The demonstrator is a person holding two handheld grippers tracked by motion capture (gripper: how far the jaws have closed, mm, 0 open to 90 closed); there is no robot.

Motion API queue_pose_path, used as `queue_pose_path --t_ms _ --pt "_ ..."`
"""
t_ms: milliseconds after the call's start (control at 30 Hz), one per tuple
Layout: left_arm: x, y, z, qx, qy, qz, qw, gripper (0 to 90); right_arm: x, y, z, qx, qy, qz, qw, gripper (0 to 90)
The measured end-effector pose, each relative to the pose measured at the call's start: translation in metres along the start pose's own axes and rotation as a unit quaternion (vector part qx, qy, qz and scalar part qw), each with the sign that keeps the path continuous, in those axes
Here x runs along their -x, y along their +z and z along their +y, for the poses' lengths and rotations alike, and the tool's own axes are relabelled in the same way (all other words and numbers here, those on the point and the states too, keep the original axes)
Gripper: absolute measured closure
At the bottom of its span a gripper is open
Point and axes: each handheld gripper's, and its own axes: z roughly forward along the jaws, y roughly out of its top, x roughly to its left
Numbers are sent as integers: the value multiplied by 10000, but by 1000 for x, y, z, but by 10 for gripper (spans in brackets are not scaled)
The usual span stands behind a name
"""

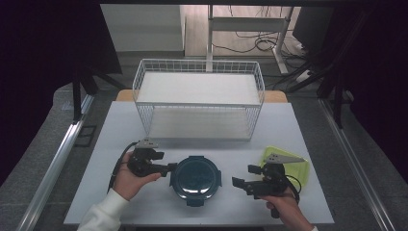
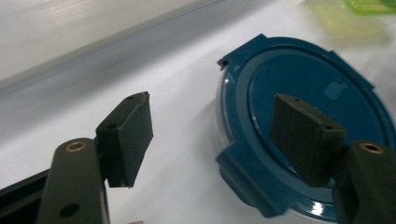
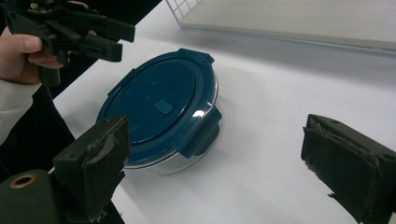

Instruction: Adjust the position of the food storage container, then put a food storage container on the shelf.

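White table (image 1: 144, 202) carries a round container with a blue clip lid (image 1: 195, 179) at its near middle. Left gripper (image 1: 169, 168) sits just left of the container, jaws spread wide, one over the lid's edge, gripping nothing. Right gripper (image 1: 239, 181) lies right of the container, apart from it, jaws wide and empty. Behind the right gripper rests a yellow-green lid (image 1: 300, 169). Beyond the container stands a white wire shelf rack (image 1: 199, 98); grey floor and cables lie farther back.

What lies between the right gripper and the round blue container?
Only bare white table between the right gripper and the container, per the high view.
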Motion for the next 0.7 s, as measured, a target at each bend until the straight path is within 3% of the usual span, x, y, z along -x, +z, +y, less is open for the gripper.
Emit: queue_pose_path --t_ms 233,467,700 --pt "2 -7 -4 64 -68 77 9999 282 -1 -2 -1 -35 -28 -62 10000 81" --pt "4 -12 -7 203 -242 67 9995 206 -2 2 0 -114 17 -142 9998 82" --pt "0 -11 -13 210 -451 -166 9986 167 -13 22 6 -392 -3 -128 9992 82"
